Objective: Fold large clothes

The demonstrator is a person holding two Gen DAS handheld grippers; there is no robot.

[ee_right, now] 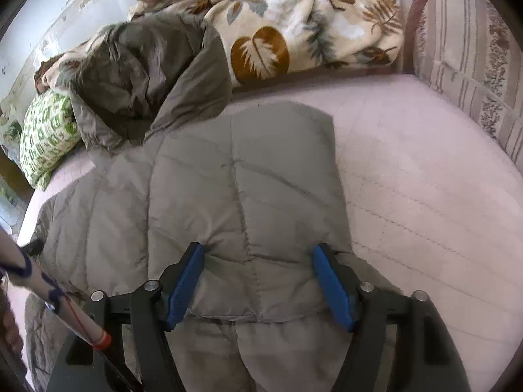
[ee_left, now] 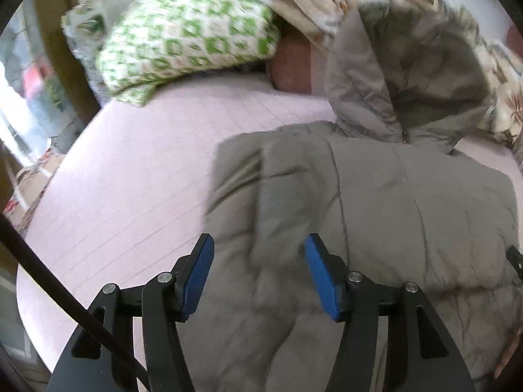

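Note:
A grey quilted hooded jacket (ee_left: pixel 376 202) lies on the pink bed sheet (ee_left: pixel 137 170), its fur-trimmed hood (ee_left: pixel 412 78) propped up at the far end. My left gripper (ee_left: pixel 258 245) is open, hovering over the jacket's left part with a sleeve fold between the blue pads. In the right wrist view the jacket (ee_right: pixel 202 189) lies folded, its hood (ee_right: pixel 140 75) at the upper left. My right gripper (ee_right: pixel 258 254) is open, its blue pads straddling the folded jacket's near part.
A green-and-white patterned pillow (ee_left: pixel 183 42) lies at the head of the bed, also in the right wrist view (ee_right: pixel 45 137). A leaf-print blanket (ee_right: pixel 294 23) is heaped behind the jacket. A striped cushion (ee_right: pixel 470 65) stands at the right. The bed's edge (ee_left: pixel 42 196) runs on the left.

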